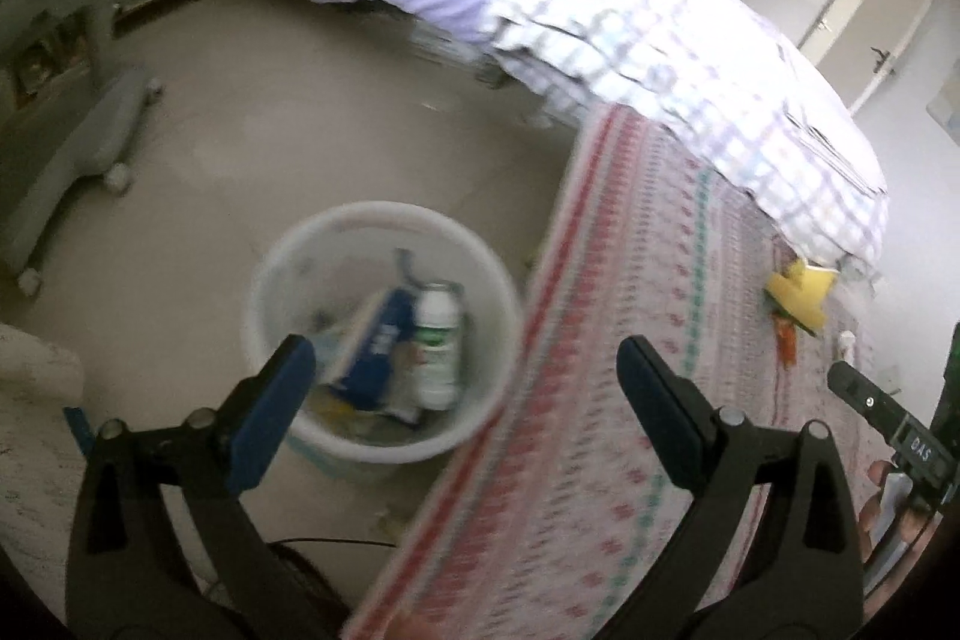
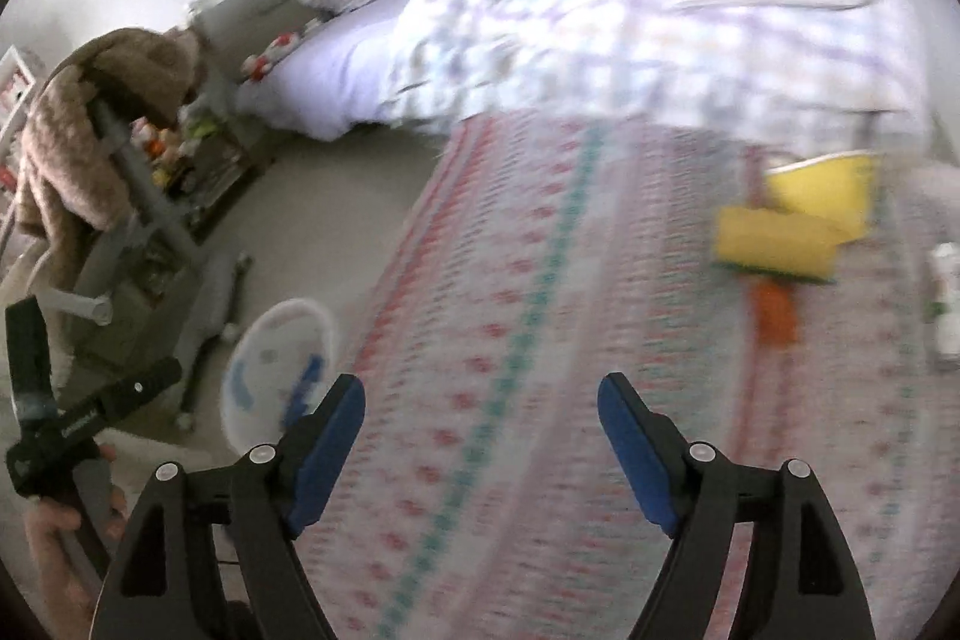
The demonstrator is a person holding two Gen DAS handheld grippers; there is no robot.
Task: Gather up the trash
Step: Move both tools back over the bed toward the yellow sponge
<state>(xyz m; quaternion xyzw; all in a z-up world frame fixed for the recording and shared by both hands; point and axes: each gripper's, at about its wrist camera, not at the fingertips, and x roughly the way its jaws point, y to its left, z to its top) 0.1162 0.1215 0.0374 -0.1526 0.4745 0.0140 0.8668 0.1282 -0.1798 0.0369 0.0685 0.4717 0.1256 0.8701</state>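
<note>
While a blue carton and white bottle are already lying in the white bin, yellow scraps are still being left on the rug, with the left gripper and right gripper being held spread wide apart and empty

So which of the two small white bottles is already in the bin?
The white bottle with the green label, standing inside the white bin. The other bottle lies out on the patterned rug, near the yellow scraps.

Smooth white plastic bin, woven patterned rug, matt floor.
</note>
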